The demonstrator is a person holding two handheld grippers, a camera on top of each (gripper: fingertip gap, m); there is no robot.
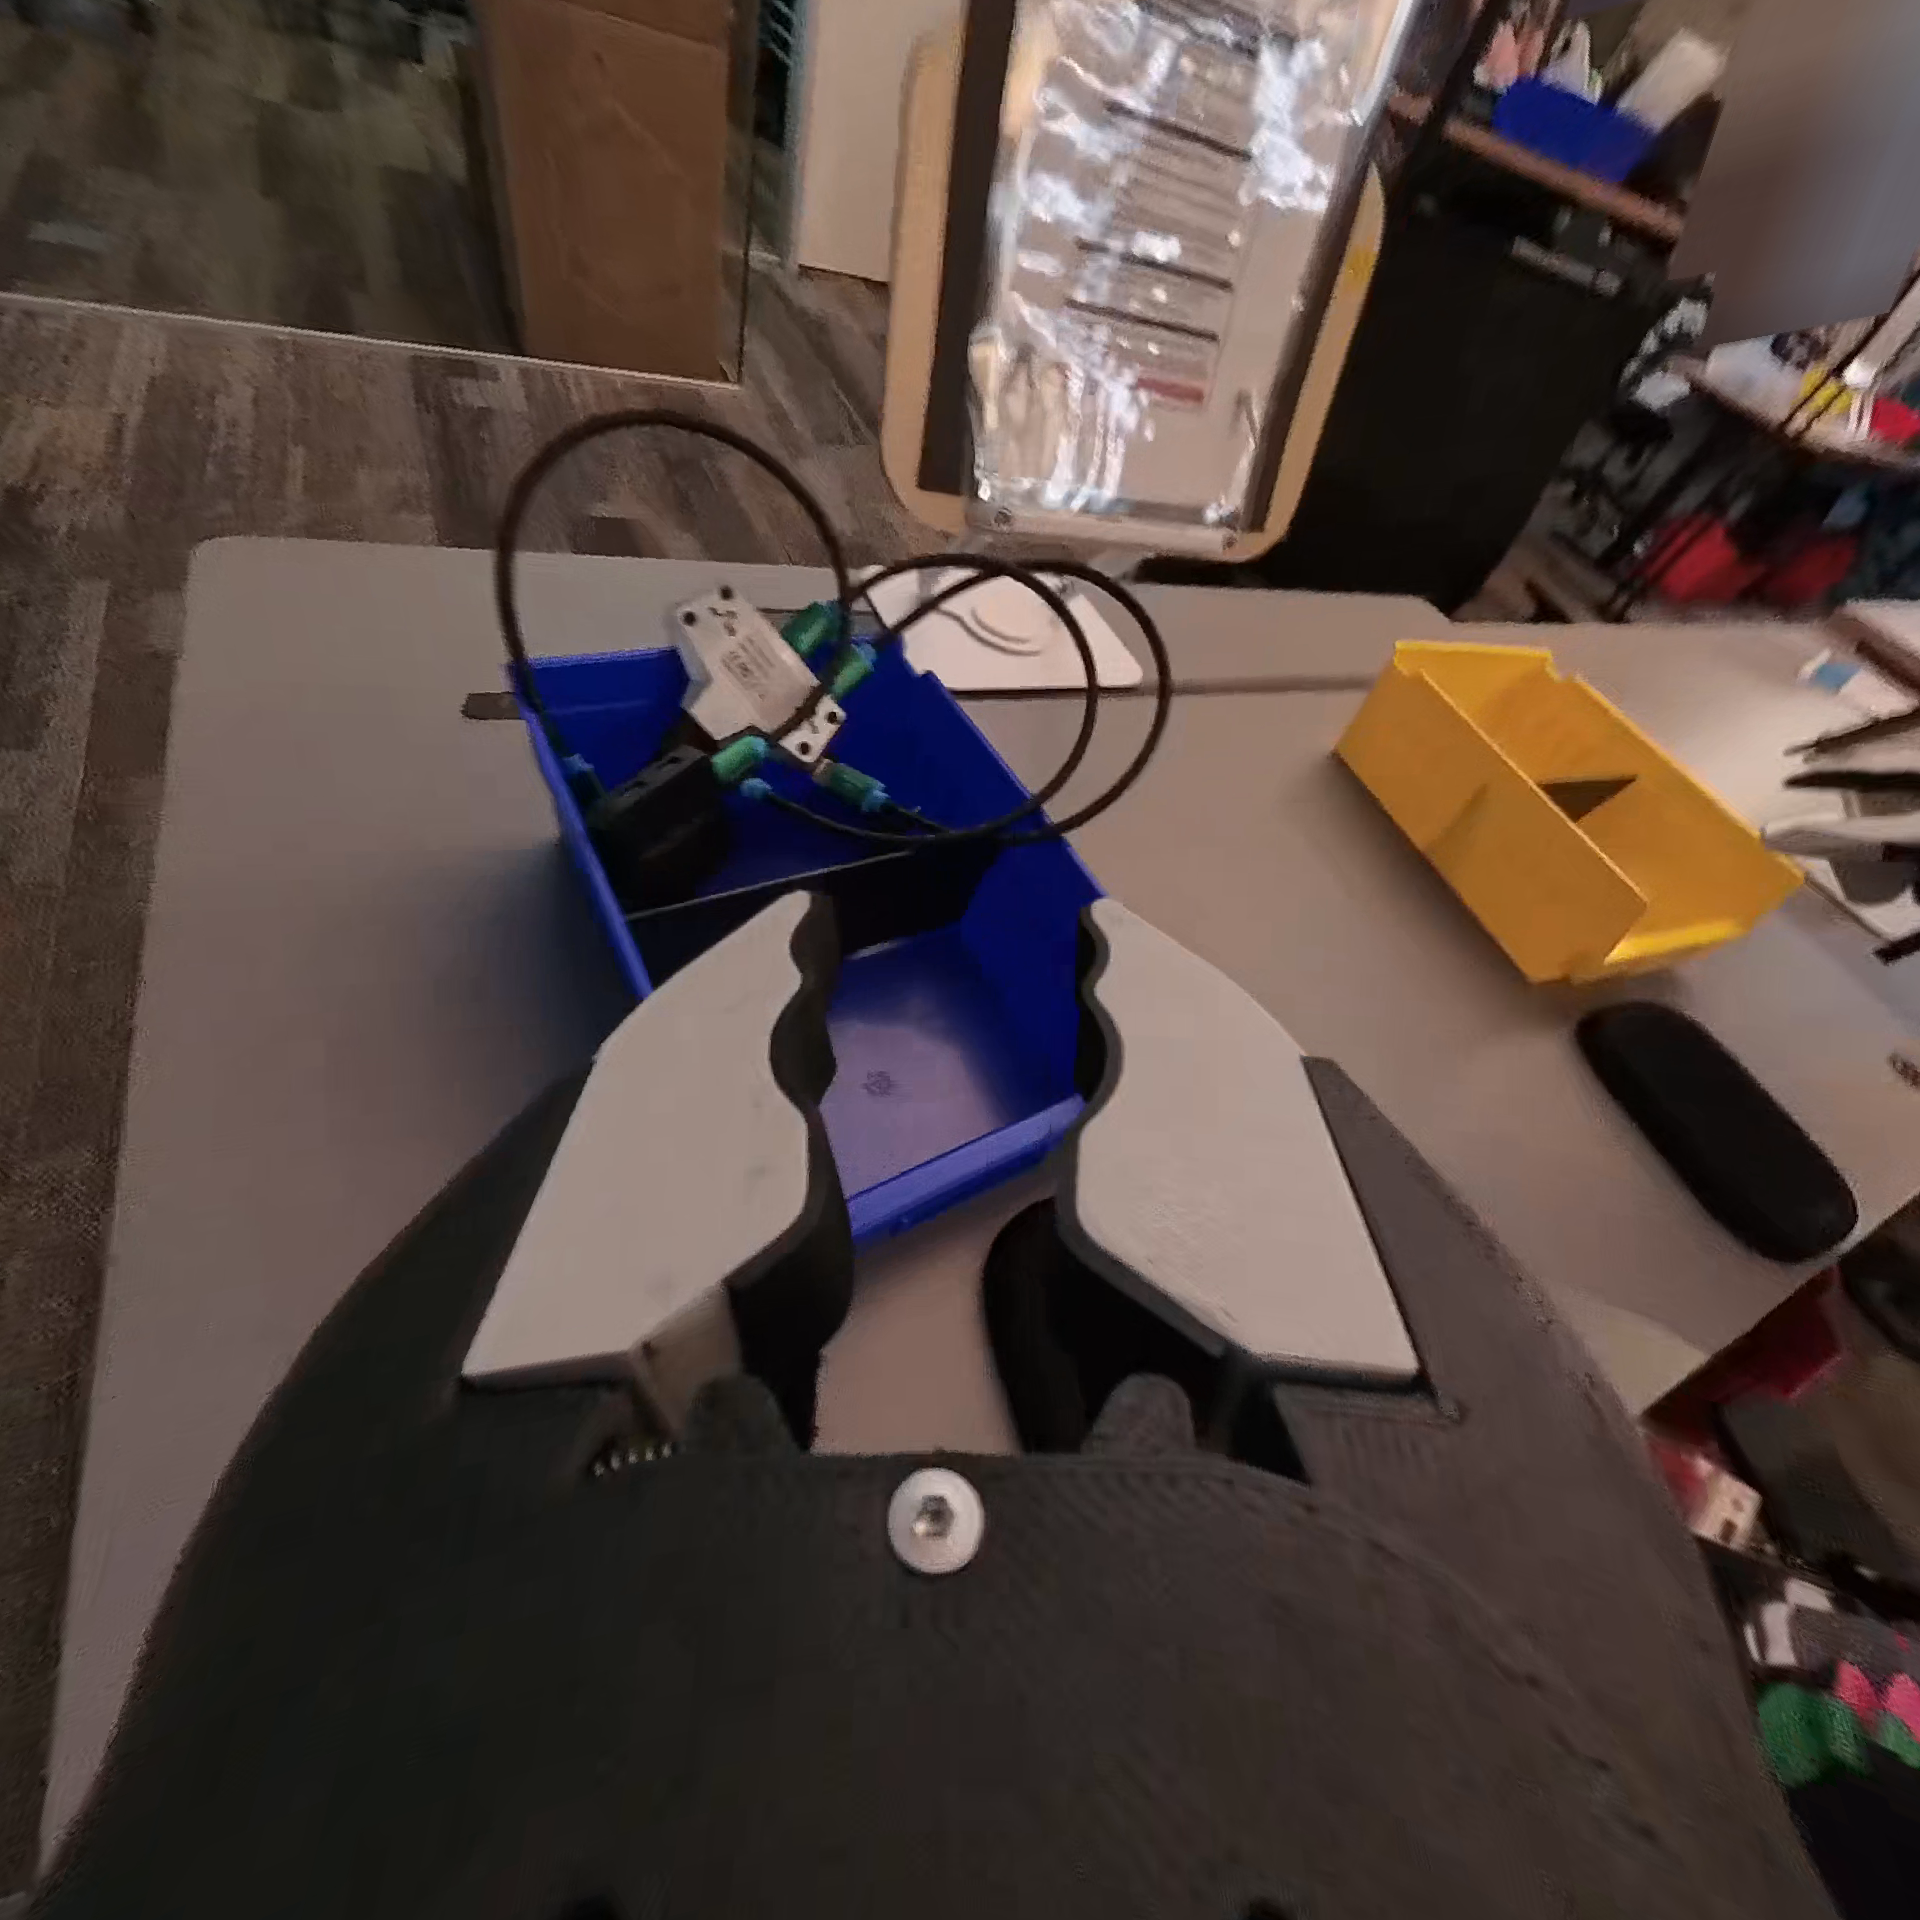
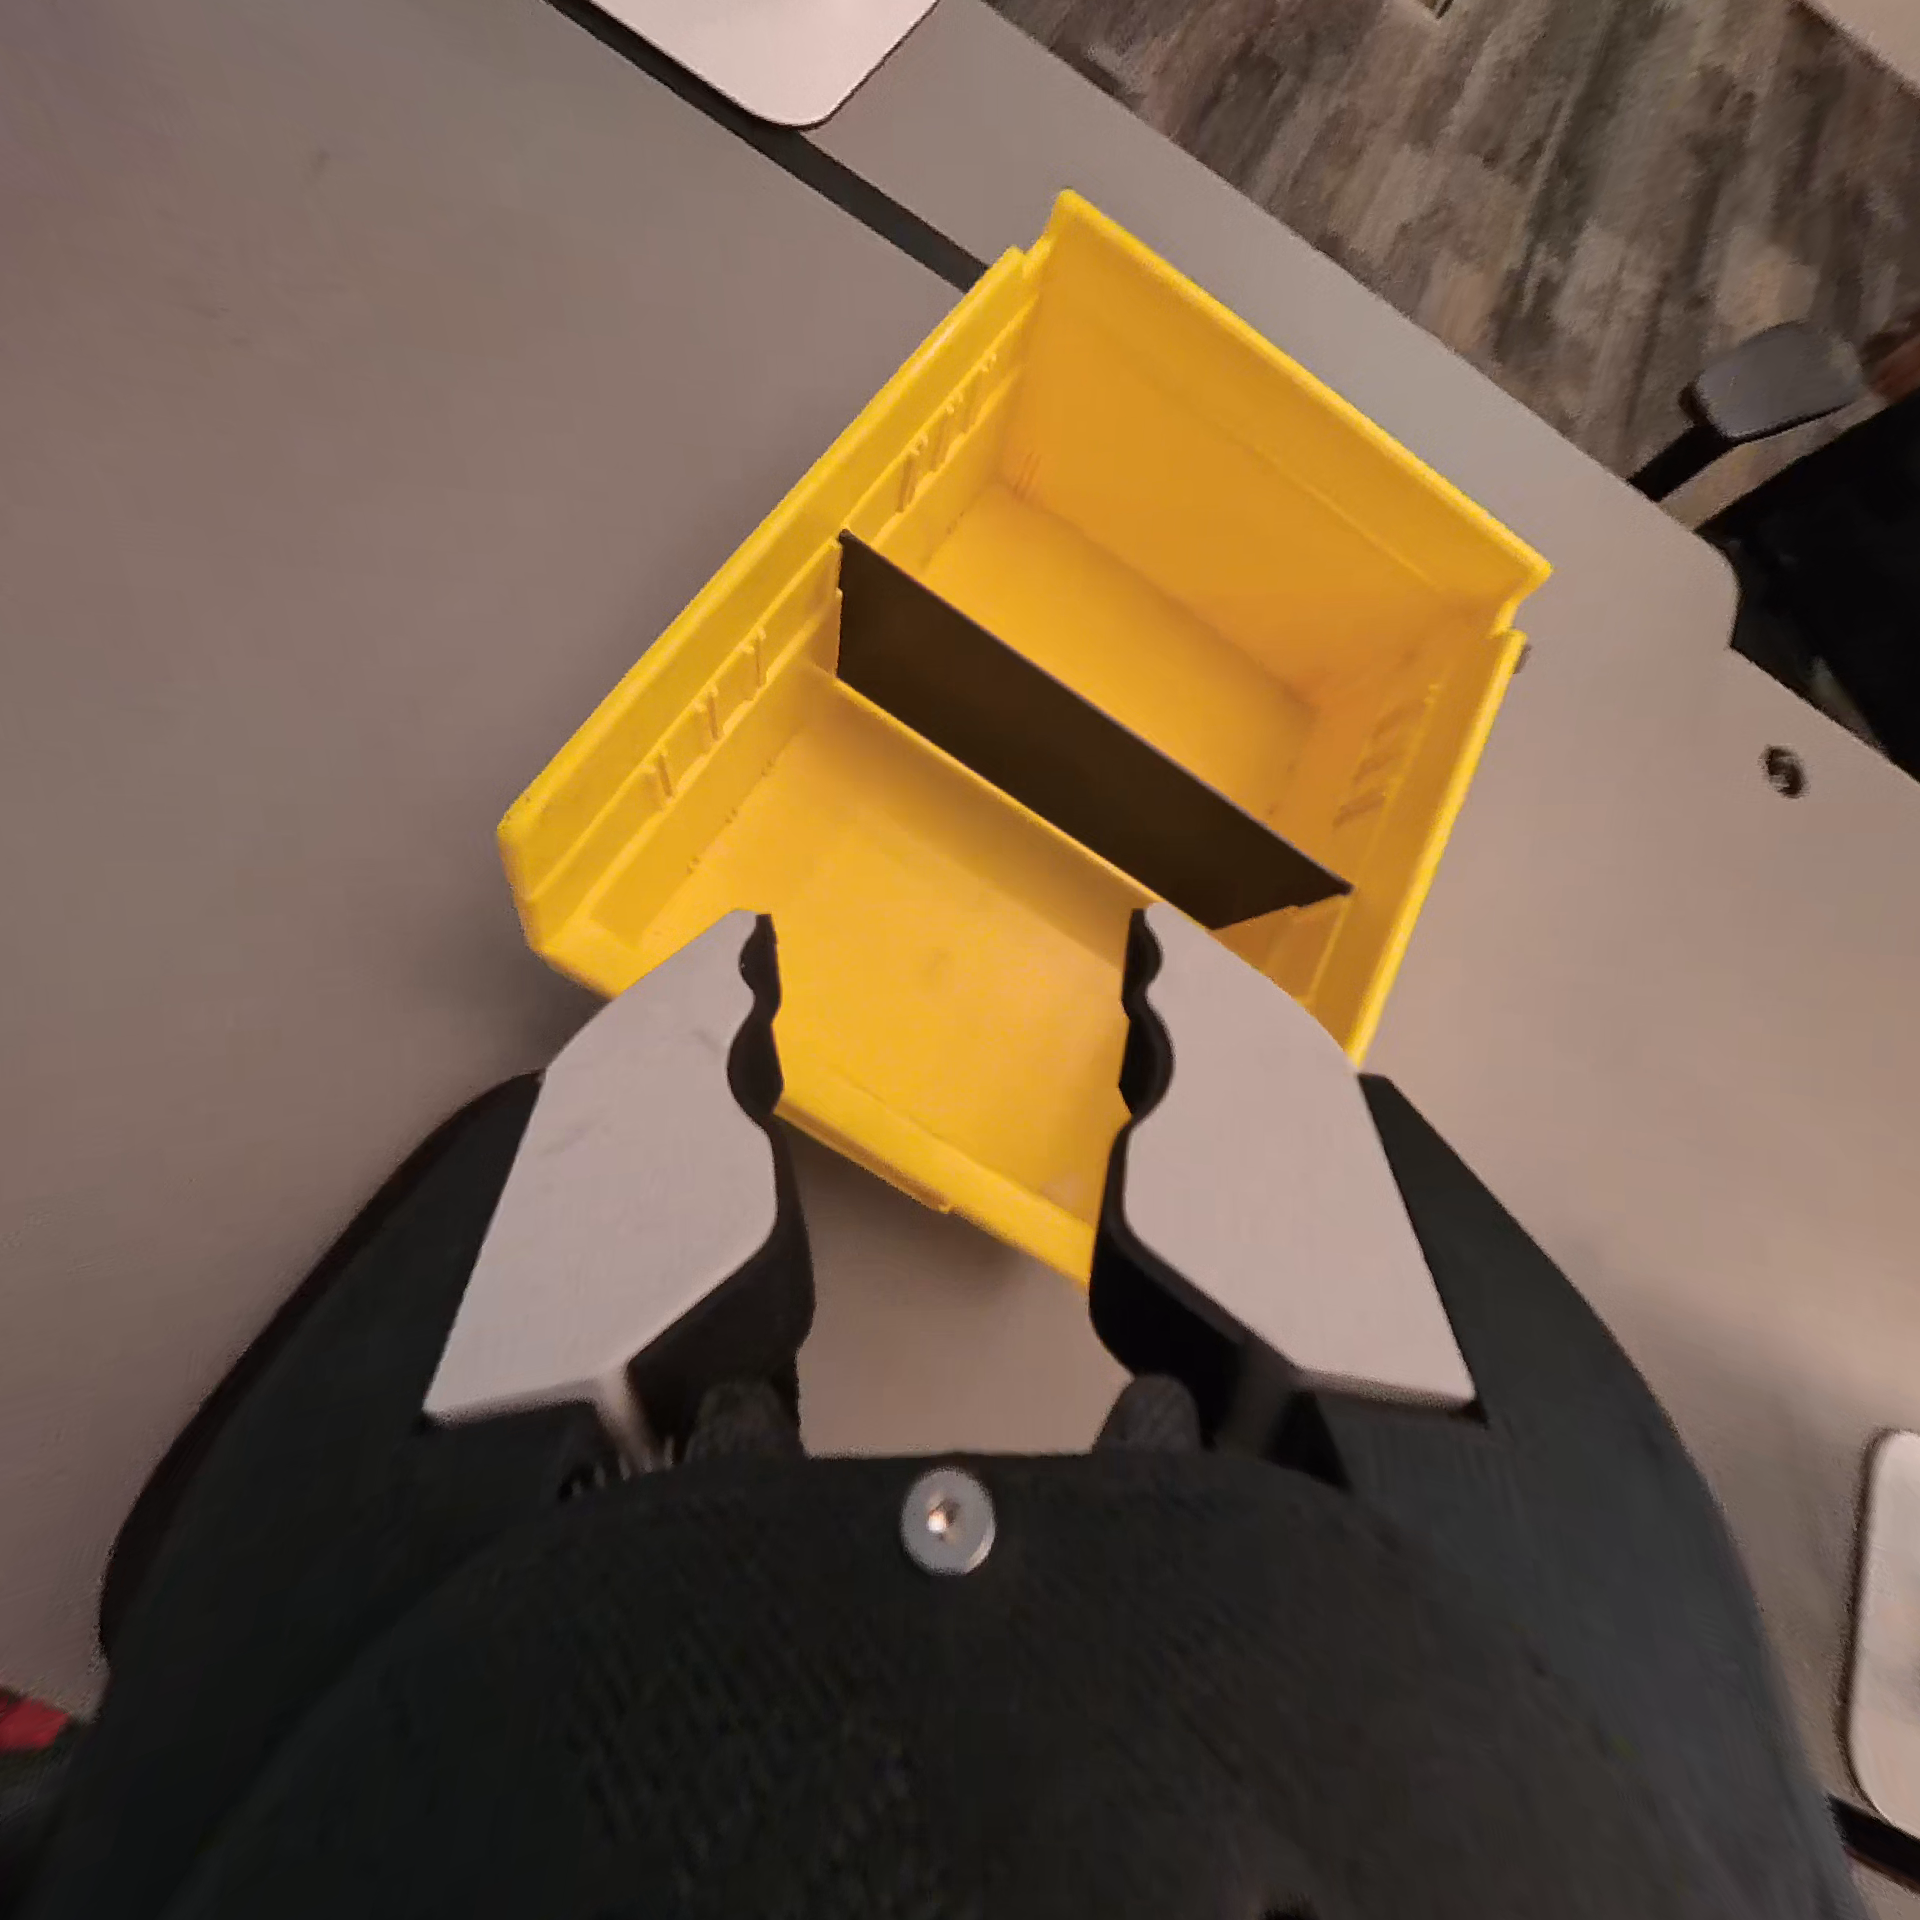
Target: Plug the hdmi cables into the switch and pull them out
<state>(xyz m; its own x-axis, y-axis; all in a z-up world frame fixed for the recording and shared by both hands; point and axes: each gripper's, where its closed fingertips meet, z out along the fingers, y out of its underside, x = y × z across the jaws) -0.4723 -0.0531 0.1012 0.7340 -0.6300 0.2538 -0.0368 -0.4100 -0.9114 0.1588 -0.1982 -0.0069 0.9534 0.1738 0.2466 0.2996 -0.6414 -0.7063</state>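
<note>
A blue bin (image 1: 1029, 862) stands on the grey table. Its far compartment holds a white HDMI switch (image 1: 743, 675), a black box (image 1: 665, 831) and black cables (image 1: 1122, 665) with green plugs (image 1: 810, 629) that loop up over the rim. My left gripper (image 1: 951, 909) is open and empty, hovering over the bin's empty near compartment. My right gripper (image 2: 945, 920) is open and empty above the near compartment of an empty yellow bin (image 2: 1247, 416) with a black divider (image 2: 1070, 738).
The yellow bin (image 1: 1558, 831) also shows at the right in the left wrist view, with a black case (image 1: 1714, 1127) near the table edge. A monitor stand (image 1: 1008, 634) and a wrapped panel (image 1: 1132, 260) stand behind the blue bin. Clutter lies at the far right.
</note>
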